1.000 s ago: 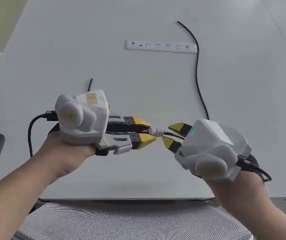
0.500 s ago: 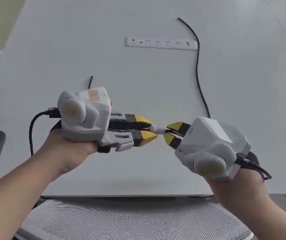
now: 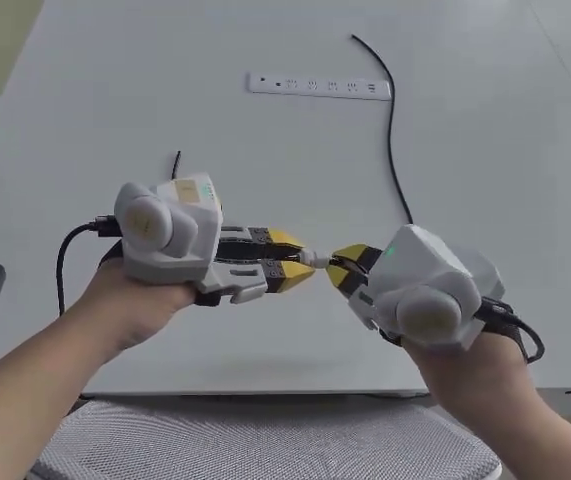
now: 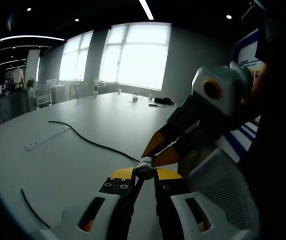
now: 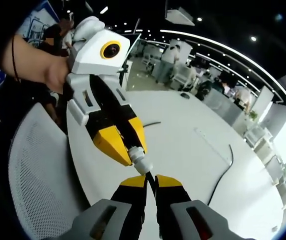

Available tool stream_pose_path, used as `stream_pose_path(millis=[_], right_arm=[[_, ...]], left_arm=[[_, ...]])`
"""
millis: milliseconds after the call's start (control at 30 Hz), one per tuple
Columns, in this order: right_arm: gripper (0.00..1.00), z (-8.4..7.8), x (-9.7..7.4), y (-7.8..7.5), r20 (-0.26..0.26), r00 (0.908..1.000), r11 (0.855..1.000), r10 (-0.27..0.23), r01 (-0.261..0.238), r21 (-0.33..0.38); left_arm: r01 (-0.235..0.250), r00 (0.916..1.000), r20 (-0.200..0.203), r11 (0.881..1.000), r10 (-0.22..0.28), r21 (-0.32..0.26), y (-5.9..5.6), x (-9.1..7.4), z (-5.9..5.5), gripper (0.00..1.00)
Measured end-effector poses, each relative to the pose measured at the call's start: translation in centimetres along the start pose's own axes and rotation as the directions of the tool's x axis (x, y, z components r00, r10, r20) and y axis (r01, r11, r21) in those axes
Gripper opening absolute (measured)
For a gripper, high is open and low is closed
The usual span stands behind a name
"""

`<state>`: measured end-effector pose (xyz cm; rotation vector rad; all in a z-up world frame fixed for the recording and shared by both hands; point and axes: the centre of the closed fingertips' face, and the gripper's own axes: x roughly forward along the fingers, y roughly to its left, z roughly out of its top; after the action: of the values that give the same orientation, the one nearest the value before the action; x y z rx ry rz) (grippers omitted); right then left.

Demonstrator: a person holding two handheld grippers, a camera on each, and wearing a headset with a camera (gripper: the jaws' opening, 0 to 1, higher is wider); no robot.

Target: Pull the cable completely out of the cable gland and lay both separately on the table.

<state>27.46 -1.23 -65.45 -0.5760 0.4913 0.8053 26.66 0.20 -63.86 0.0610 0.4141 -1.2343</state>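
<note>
L claw — gland axis horiz., rightward

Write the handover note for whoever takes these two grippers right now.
Left gripper: shut on the cable gland, held in the air over the near edge of the table.
Right gripper: shut on the cable right where it leaves the cable gland, tip to tip with the left gripper.
Done: both parts are gripped, one in each gripper.
Left to do: the cable does not look out of the cable gland yet. Pull the two grippers apart until it comes free, then lay the cable and the cable gland apart on the table.
</note>
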Motion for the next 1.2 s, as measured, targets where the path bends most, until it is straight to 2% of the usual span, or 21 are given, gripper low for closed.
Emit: stream_pose_path(millis=[167, 267, 400, 500, 733, 967, 1133, 1200], right_arm=[[0.0, -0.1, 0.3, 0.0, 0.002, 1.0, 1.0, 0.007, -0.007, 0.026], [0.0, -0.3, 0.4, 0.0, -0.003, 0.9999, 0.997, 0.017, -0.016, 0.073], [0.0, -0.4, 0.4, -0.1, -0.003, 0.9999, 0.998, 0.015, -0.015, 0.065], [0.0, -0.5, 0.5, -0.2, 0.002, 0.9998, 0.995, 0.021, -0.021, 0.1], [0.0, -1.0, 0.7, -0.3, -0.004, 0.9999, 0.993, 0.016, -0.015, 0.119], [0.0, -2.8, 0.9, -1.2, -0.036, 0.9994, 0.979, 0.001, 0.006, 0.204], [0.0, -4.5, 0.9, -1.7, -0.057, 0.9984, 0.962, -0.007, 0.022, 0.27], [0.0, -4.9, 0.9, -1.7, -0.058, 0.9983, 0.952, -0.006, 0.024, 0.306]], left_arm=[[-0.002, 1.0, -0.005, 1.0, 0.002, 0.0, 0.1, 0.0, -0.1, 0.15], [-0.001, 0.9999, -0.011, 1.0, 0.001, 0.002, 0.1, -0.1, -0.3, 0.15], [-0.003, 1.0, -0.006, 1.0, 0.003, -0.001, 0.3, -0.3, -0.2, 0.15], [-0.006, 0.9999, -0.009, 1.0, 0.006, 0.002, 0.3, -0.3, -0.2, 0.15], [-0.017, 0.9998, -0.011, 1.0, 0.017, -0.005, 0.5, -0.5, -0.4, 0.15], [-0.023, 0.9997, 0.0, 0.999, 0.023, -0.024, 0.8, -0.7, -0.3, 0.15], [-0.024, 0.9997, 0.005, 0.999, 0.024, -0.025, 0.6, -0.5, -0.3, 0.15], [-0.025, 0.9997, 0.005, 0.999, 0.025, -0.027, 0.6, -0.4, -0.3, 0.15]])
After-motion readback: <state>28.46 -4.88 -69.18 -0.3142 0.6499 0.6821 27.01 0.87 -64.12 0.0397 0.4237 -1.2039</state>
